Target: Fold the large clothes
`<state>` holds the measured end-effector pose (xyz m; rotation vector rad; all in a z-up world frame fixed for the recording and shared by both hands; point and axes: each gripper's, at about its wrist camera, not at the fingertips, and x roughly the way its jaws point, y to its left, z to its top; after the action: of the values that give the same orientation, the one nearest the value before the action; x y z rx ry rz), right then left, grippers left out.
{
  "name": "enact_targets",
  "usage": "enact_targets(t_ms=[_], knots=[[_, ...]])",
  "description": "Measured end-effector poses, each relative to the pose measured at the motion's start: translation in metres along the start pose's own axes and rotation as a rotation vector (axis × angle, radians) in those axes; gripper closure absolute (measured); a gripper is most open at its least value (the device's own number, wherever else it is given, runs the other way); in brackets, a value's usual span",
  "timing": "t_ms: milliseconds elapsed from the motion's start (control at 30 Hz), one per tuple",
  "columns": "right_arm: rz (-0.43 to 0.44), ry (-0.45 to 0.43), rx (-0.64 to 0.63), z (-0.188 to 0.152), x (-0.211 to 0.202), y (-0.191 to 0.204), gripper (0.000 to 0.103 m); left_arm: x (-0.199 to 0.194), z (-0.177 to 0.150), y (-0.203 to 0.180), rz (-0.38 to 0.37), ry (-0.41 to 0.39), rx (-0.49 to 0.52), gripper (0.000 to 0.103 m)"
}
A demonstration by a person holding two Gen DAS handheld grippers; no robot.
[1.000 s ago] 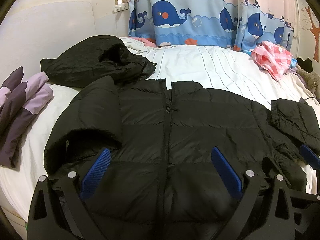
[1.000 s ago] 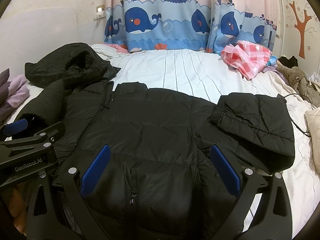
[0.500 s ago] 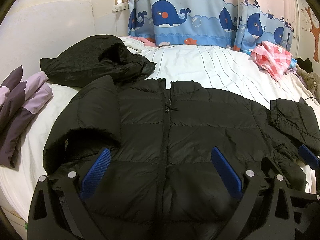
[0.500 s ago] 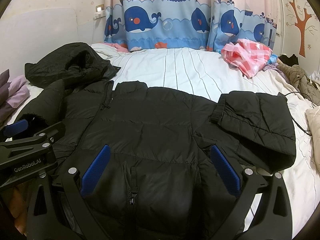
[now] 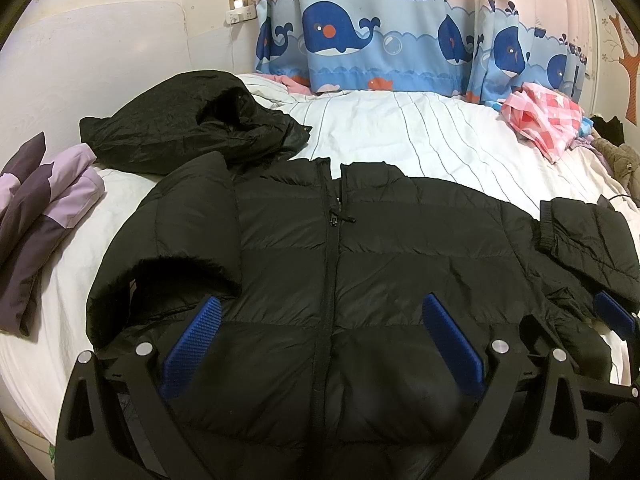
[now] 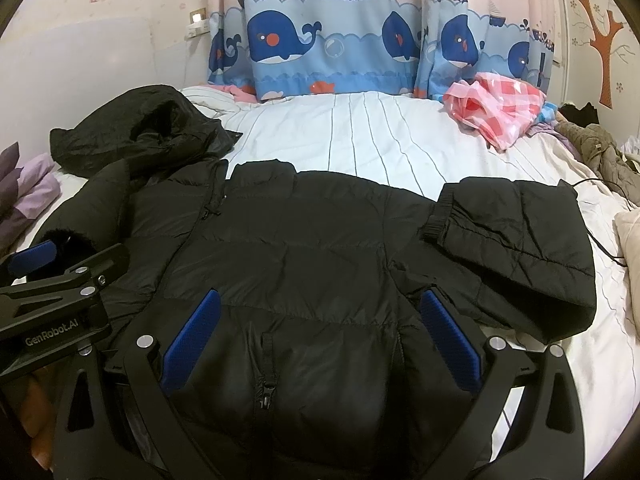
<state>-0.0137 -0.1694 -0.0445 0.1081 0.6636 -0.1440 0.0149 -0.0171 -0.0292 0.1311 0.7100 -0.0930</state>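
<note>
Jacket [image 5: 360,280] fills frame centre: puffy, soft, likely slippery shell. Both sleeves lie folded in. Left gripper [image 5: 320,340] and right gripper [image 6: 320,336] spread wide, empty. Take hem corners.

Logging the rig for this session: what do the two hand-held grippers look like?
Both match: the left hand-held gripper and right hand-held gripper have black skeletal frames with cut-outs, silver round pivot bolts, and two fingers faced with ribbed blue pads. In the right wrist view, the left one's side carries white "GenRobot.AI" lettering. No cables or sleeves are visible.
</note>
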Motion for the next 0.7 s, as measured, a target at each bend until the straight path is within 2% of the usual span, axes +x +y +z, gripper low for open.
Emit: enact_targets(t_ms=[100,400,700], knots=[[0.013,-0.024,0.016,-0.0001,-0.0010,-0.0011,0.006,0.0000,0.0000,0.0000,-0.001,0.000,-0.003,0.006],[0.004,0.063,0.012,0.0003,0.0010,-0.0010,0.006,0.0010,-0.0029,-0.0050,-0.007,0.005,-0.007,0.006],[0.021,0.045,0.043,0.0001,0.0022,-0.0048,0.006,0.0013,-0.0022,-0.0038,-0.008,0.005,-0.009,0.006]])
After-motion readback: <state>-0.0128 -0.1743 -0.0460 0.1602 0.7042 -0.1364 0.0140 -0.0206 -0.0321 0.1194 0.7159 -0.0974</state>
